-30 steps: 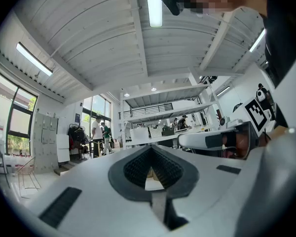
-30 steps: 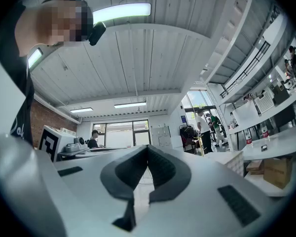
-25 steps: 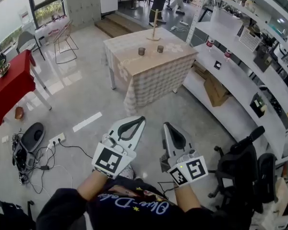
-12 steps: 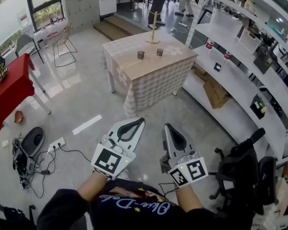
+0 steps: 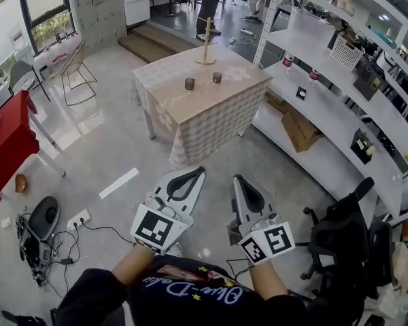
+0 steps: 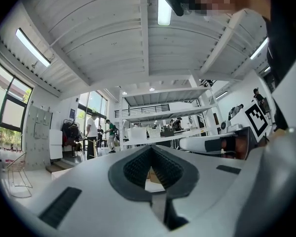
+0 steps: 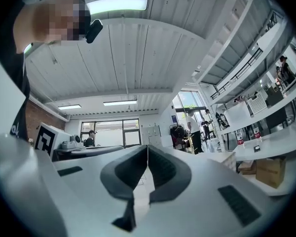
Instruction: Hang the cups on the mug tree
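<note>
Progress is nil: left cup and right cup stand on the far worktop near the mug tree, well apart from left tongs and right tongs, each closed together on nothing, so 2 cups are left to hang.

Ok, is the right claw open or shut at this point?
Shut. In the right gripper view the right claw has its jaws closed tip to tip, with nothing held between them.

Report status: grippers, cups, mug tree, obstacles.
Left gripper, right gripper shut, empty. Two cups on table, not on mug tree. Floor cables off left, not in path.
</note>
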Demonstrator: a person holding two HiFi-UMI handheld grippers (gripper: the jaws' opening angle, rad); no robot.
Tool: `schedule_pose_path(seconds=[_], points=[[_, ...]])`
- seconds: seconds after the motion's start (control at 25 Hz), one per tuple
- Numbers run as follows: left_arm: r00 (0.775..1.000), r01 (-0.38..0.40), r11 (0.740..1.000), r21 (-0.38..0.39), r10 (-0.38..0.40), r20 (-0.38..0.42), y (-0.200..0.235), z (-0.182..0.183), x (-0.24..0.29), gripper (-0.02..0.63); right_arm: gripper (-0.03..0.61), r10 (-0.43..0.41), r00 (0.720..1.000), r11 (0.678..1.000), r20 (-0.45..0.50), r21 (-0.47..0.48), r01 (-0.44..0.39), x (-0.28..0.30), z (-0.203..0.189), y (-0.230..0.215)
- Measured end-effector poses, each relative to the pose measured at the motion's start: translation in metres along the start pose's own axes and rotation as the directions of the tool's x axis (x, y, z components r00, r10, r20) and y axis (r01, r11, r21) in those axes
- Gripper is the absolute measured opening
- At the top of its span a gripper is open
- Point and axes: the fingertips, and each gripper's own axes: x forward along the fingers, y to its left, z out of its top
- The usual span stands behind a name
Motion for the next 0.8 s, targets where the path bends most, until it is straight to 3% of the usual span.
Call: schedule_pose_path(seconds=[0.8], points=[[0.996,0.08,0.996,-0.038,-0.079,0.035,0.11,-0.009,0.06,0.005,0.009,-0.095,0.994,0.995,-0.044,-0.027,0.094,0.117,-0.019,-0.031]])
